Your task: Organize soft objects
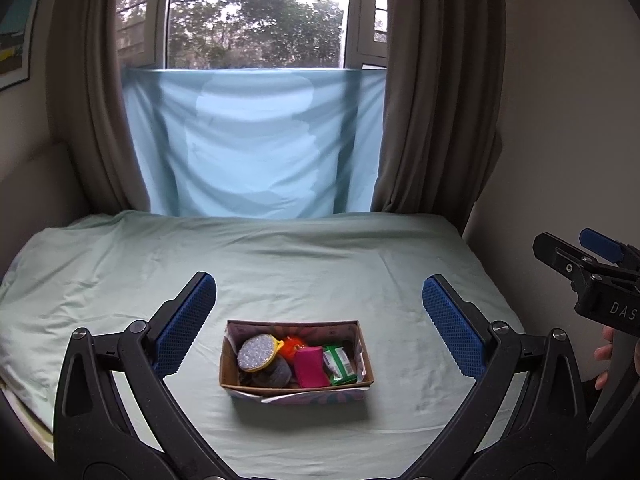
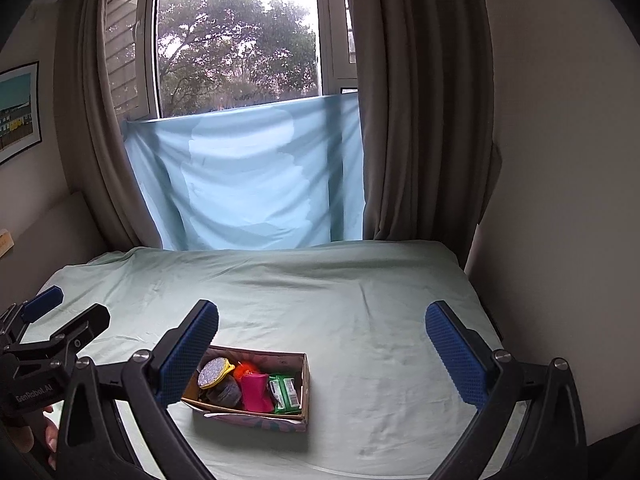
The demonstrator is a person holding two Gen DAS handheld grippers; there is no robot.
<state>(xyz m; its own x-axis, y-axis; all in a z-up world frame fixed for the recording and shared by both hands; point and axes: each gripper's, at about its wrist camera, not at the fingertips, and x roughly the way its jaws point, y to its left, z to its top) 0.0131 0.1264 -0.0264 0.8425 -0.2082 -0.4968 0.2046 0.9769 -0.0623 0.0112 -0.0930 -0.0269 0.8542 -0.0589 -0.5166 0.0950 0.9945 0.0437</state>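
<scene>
1. Both claws stand wide apart at the fingers and grip nothing: the left claw [image 1: 319, 326] frames the box from above the bed, and the right claw [image 2: 322, 354] hovers a little to the right of it, blue pads bare.
2. Task things lie together in the open cardboard box [image 1: 298, 393], which sits on the green bed sheet [image 1: 280, 272] near the front edge: a round glittery pad [image 1: 255, 353], a dark grey piece [image 1: 276, 374] under it, something orange [image 1: 292, 345] behind, a pink pouch [image 1: 309, 366] and a green packet [image 1: 339, 364] at the right end.
3. No soft item shows loose on the sheet in either view, so this fits either a box packed and finished or a full box waiting to be unpacked and sorted; the pictures do not settle which.
4. Whichever it is, any grasp here wants a straight descent over one item, fingers aligned with the box's long walls so the pads clear the cardboard.
5. Soft goods will likely squash, so a gentle close is enough; the pink pouch and green packet stand proud and offer the cleanest hold.
6. What the orange thing is I cannot quite tell, as it is half hidden.
7. Mind the light box: it may slide or tip on the soft bed if a finger catches its rim.
</scene>
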